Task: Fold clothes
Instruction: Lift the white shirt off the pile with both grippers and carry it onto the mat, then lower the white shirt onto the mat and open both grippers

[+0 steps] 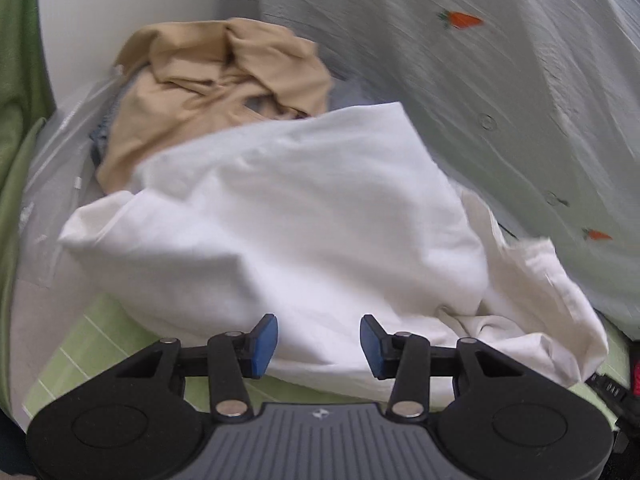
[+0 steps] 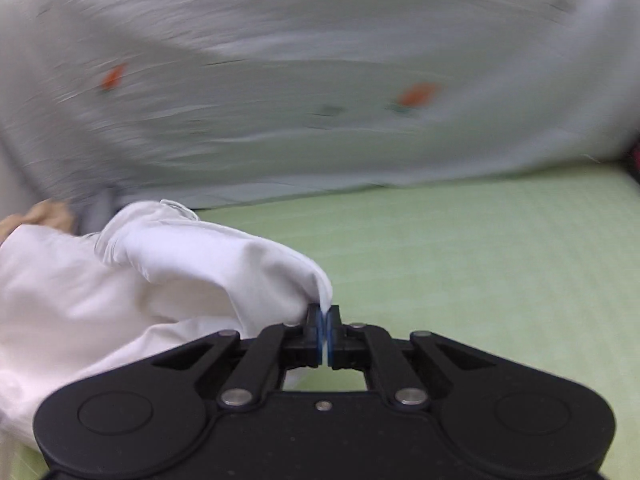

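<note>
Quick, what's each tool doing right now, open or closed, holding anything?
Left tool: open, empty, just short of the white garment.
Right tool: closed on a fold of the white garment.

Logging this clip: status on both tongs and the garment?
Left tongs open, empty. Right tongs shut on white garment. Tan clothing piled behind, not blocking.

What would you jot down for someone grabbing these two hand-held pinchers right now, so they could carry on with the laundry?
Left gripper: open, empty, hovering just in front of the white garment.
Right gripper: shut on an edge of the white garment, lifting it off the green sheet.
Behind: a crumpled tan garment and a pale carrot-print cloth.
Done: one edge gripped. Left: the white garment is bunched, no fold visible; the tan one is untouched.
</note>
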{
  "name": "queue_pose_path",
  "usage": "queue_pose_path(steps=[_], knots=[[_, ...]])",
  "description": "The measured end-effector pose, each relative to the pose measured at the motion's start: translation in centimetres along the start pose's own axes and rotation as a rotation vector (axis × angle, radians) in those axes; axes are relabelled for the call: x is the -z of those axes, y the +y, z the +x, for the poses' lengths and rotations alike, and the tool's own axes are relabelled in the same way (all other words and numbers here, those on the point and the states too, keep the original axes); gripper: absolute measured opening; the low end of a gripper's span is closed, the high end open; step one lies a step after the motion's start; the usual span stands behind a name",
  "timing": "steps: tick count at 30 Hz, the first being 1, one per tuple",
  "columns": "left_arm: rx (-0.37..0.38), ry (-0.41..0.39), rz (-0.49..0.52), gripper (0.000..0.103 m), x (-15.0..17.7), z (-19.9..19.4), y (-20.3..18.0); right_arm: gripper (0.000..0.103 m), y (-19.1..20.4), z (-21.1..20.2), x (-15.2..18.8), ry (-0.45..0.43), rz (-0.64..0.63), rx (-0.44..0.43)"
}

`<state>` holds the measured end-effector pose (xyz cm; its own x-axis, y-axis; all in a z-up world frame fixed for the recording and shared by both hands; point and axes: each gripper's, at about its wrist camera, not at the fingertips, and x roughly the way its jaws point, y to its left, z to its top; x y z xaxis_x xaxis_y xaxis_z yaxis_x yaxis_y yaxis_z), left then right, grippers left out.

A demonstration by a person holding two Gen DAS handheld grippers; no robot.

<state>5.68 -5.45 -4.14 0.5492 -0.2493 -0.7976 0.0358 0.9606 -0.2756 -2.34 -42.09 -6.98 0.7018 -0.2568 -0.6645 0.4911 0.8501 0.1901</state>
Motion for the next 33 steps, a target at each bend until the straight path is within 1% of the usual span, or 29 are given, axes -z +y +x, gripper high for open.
queue_pose_path(steps=[2, 5, 8, 12, 19, 20, 21, 22, 23, 24, 25, 26, 27, 29, 31, 33], knots=[[0.012, 0.012, 0.014, 0.047, 1.9, 0.2, -2.8, 0.001, -4.0, -1.2, 1.2, 0.017, 0.027, 0.044], [0.039, 0.036, 0.033, 0.048, 4.6, -0.1, -6.8, 0.001, -9.3, -3.3, 2.8, 0.022, 0.003, 0.126], [0.051, 0.060, 0.050, 0.048, 7.5, -0.3, -10.8, 0.001, -14.9, -5.0, 3.1, 0.021, 0.035, 0.182], [0.056, 0.082, 0.063, 0.048, 11.6, -0.7, -15.3, 0.001, -20.2, -6.3, 3.1, 0.023, 0.063, 0.236], [0.003, 0.112, 0.028, 0.048, 16.9, -1.9, -18.9, 0.002, -29.6, -8.7, 3.2, 0.027, 0.114, 0.329], [-0.010, 0.116, 0.020, 0.049, 17.4, -2.1, -19.2, 0.005, -31.0, -9.0, 3.2, 0.027, 0.121, 0.342], [-0.024, 0.121, 0.012, 0.050, 17.5, -2.2, -19.1, 0.011, -32.3, -9.3, 3.2, 0.028, 0.128, 0.356], [-0.037, 0.122, 0.006, 0.051, 17.5, -2.3, -19.0, 0.015, -33.7, -9.7, 3.2, 0.028, 0.136, 0.369], [-0.051, 0.122, 0.001, 0.055, 17.3, -2.4, -18.8, 0.033, -34.0, -9.9, 3.1, 0.019, 0.142, 0.372], [-0.064, 0.122, -0.004, 0.060, 17.2, -2.5, -18.6, 0.054, -33.4, -10.1, 2.8, 0.002, 0.149, 0.368], [-0.073, 0.120, -0.003, 0.062, 16.8, -2.5, -18.3, 0.060, -32.8, -10.3, 2.6, -0.015, 0.155, 0.363], [-0.082, 0.117, -0.001, 0.067, 16.4, -2.4, -17.9, 0.073, -32.2, -10.5, 2.4, -0.032, 0.162, 0.358], [-0.090, 0.113, 0.002, 0.073, 15.9, -2.3, -17.5, 0.080, -31.6, -10.8, 2.1, -0.049, 0.168, 0.353], [-0.106, 0.107, 0.007, 0.075, 15.0, -2.1, -16.8, 0.082, -30.1, -10.6, 1.8, -0.071, 0.182, 0.325], [-0.123, 0.100, 0.012, 0.076, 14.1, -1.9, -16.1, 0.084, -28.0, -9.9, 1.6, -0.063, 0.179, 0.283], [-0.135, 0.113, 0.009, 0.076, 13.2, -1.2, -14.7, 0.085, -25.6, -9.1, 1.7, -0.047, 0.169, 0.242]])
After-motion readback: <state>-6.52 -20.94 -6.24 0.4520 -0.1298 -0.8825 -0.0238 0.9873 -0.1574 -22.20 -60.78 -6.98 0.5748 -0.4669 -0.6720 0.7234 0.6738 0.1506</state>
